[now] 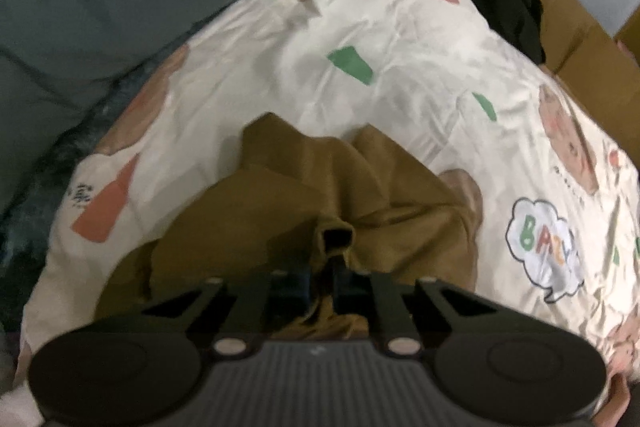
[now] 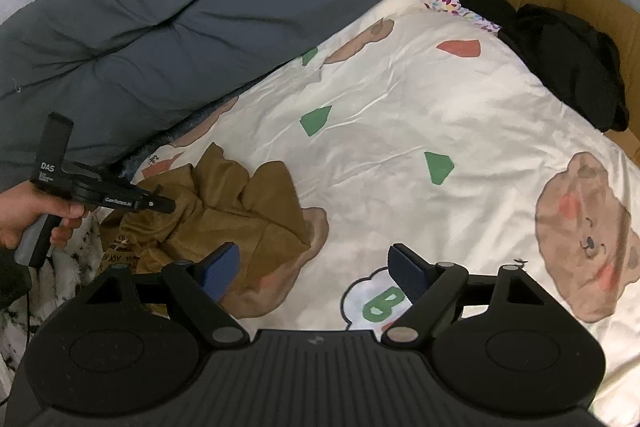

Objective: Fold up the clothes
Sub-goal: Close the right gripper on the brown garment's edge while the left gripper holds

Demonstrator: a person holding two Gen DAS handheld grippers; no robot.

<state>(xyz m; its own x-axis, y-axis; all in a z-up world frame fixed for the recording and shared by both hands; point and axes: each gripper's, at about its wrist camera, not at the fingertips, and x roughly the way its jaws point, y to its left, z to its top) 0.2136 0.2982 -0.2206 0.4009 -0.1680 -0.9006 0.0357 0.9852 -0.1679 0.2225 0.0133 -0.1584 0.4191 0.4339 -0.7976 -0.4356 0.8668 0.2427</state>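
L gripper [image 1: 334, 259] clamped on a fold of the brown garment [image 1: 280, 195], crumpled on bed sheet [image 1: 360, 27] just ahead of it. R gripper [image 2: 314, 269] jaws wide, nothing between; garment at its left finger.

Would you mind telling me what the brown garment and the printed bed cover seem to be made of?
Brown garment: probably thin matte woven cloth; it crumples into soft, sharp folds. Printed bed cover: likely smooth, slightly glossy fabric, given the sheen along its fine creases.

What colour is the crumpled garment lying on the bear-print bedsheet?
The crumpled garment is mustard brown, plain apart from some print near one edge; the right wrist view shows it best.
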